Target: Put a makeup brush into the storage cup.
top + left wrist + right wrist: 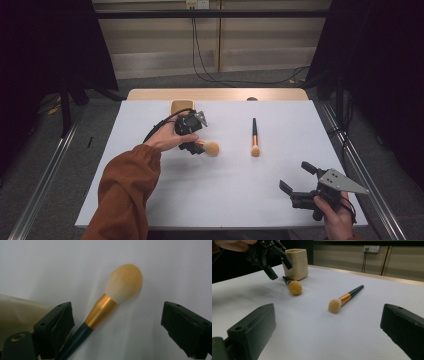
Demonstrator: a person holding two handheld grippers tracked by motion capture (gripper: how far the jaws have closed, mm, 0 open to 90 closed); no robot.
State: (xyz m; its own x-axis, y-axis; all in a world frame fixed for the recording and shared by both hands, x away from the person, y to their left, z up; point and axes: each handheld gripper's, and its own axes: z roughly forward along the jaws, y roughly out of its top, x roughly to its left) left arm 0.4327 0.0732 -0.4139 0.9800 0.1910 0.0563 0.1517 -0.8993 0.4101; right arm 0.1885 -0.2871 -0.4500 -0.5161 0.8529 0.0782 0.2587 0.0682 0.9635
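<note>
round-headed brush [105,307] — dark handle, gold ferrule | flat on table — beside cup

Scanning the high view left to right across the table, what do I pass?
Left gripper over the round-headed brush → flat-topped brush lying alone mid-table → right gripper near the table's right front corner. The beige cup overlaps the left gripper, so I leave it out.

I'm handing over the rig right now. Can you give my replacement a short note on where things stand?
Left gripper: open, low over the round brush, jaws either side of its handle, no grip yet.
Right gripper: open, holding nothing, near the table's front right corner.
Flat brush: lying mid-table, untouched.
Cup: upright at the far left.
Done: nothing lifted.
Left, probably: grip the round brush, put both brushes into the cup.
</note>
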